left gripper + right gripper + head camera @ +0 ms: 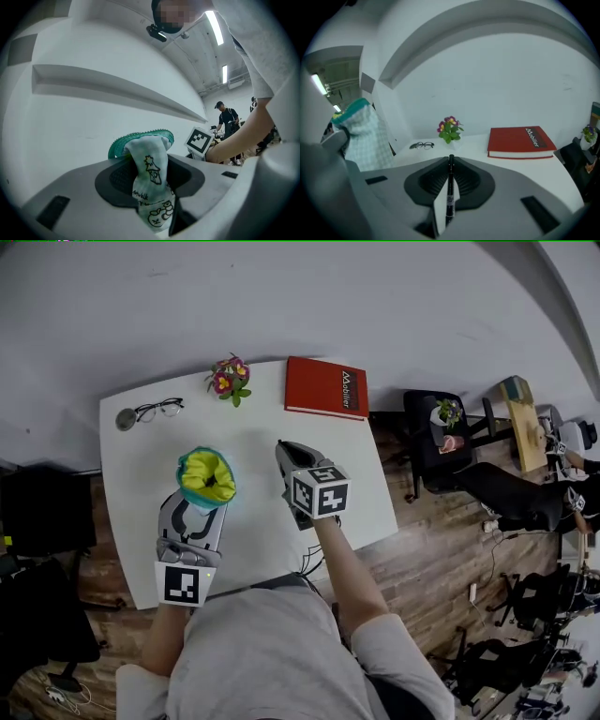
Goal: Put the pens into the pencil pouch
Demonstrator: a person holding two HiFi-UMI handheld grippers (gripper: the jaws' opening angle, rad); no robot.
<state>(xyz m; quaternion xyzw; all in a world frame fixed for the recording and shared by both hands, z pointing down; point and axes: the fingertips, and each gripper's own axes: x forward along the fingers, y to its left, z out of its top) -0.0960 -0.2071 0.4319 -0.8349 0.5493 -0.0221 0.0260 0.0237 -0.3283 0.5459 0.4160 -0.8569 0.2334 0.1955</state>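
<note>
My left gripper (201,505) is shut on the pencil pouch (206,478), a pale checked fabric pouch with a teal zip rim and a yellow lining, held upright with its mouth open upward. In the left gripper view the pouch (150,176) is pinched between the jaws and carries small black drawings. My right gripper (287,456) hovers just right of the pouch, above the table (253,442). It is shut on a thin black pen (450,183), which stands along the closed jaws. The pouch (363,136) shows at the left of the right gripper view.
A red book (326,387) lies at the table's far right corner. A small pot of flowers (229,377) stands at the far edge, and glasses (158,410) lie at the far left beside a small round grey object (126,419). Office chairs and cables fill the floor to the right.
</note>
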